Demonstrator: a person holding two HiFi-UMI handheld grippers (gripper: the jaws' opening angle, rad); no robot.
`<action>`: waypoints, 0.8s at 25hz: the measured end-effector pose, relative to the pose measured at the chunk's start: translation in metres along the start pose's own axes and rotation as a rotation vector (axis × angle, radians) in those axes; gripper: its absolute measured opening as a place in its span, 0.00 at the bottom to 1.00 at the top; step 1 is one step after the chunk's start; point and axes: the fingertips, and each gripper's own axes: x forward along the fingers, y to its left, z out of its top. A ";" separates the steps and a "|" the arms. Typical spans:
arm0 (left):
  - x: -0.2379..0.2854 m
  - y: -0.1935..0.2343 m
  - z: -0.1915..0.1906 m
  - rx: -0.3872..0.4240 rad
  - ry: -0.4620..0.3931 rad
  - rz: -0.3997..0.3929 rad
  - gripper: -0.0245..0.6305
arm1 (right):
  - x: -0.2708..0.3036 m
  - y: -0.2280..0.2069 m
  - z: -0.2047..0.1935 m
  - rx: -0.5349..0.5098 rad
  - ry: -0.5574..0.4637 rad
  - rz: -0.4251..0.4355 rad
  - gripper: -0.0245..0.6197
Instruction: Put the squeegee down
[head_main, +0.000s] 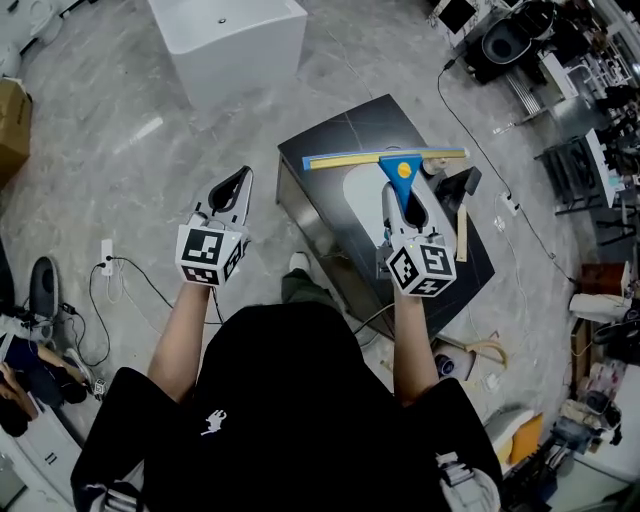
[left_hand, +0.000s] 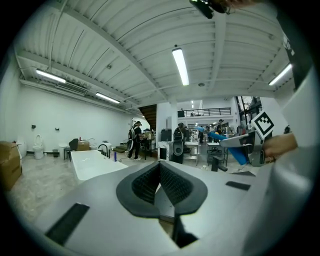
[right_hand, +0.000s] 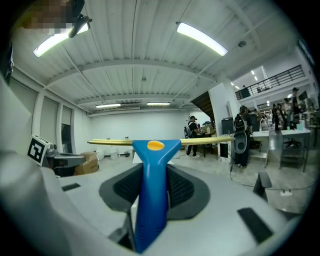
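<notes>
A squeegee (head_main: 398, 166) with a blue handle and a long yellow blade is held over the dark table (head_main: 350, 135). My right gripper (head_main: 405, 190) is shut on its handle, with the blade crosswise ahead of the jaws. In the right gripper view the blue squeegee handle (right_hand: 151, 195) runs up between the ribbed pads to the yellow blade (right_hand: 105, 142). My left gripper (head_main: 237, 187) hangs over the floor left of the table, shut with nothing in it. The left gripper (left_hand: 161, 181) shows its pads meeting, and the squeegee (left_hand: 230, 144) appears at the right.
A white oval shape (head_main: 362, 193) lies on the table under the squeegee. A black tool (head_main: 458, 186) and a wooden stick (head_main: 462, 232) lie at the table's right edge. A white tub (head_main: 230, 42) stands beyond. Cables (head_main: 130, 275) run over the floor at left.
</notes>
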 end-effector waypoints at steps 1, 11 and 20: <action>0.007 0.001 0.001 -0.002 0.001 0.006 0.04 | 0.007 -0.005 0.000 0.000 0.006 0.008 0.24; 0.075 0.005 0.009 0.005 0.030 0.066 0.04 | 0.077 -0.057 -0.002 0.014 0.043 0.085 0.24; 0.114 -0.005 0.002 0.019 0.057 0.121 0.04 | 0.120 -0.094 -0.029 0.011 0.089 0.162 0.24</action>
